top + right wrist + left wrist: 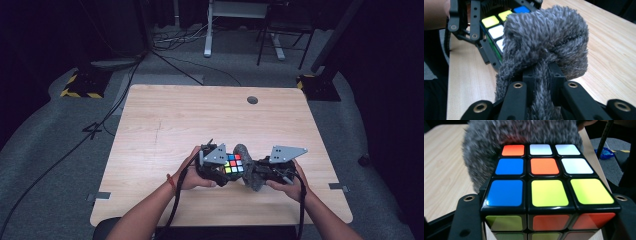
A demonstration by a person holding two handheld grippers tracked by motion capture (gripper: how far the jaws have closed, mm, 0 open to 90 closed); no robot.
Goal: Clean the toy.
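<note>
Cube in the left claw (223,167), fuzzy grey cloth (248,167) in the right claw (260,170) — pressed side by side.

Above the desk's (165,120) near edge, the puzzle cube (549,182) sits clamped between the left jaws; the right jaws pinch the bunched cloth, which touches the cube's far side — any wiping goes straight across from the right.

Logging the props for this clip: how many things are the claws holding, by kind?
Cube: 1, in the left claw
Grey fluffy cloth: 1, in the right claw
Total: 2
</note>
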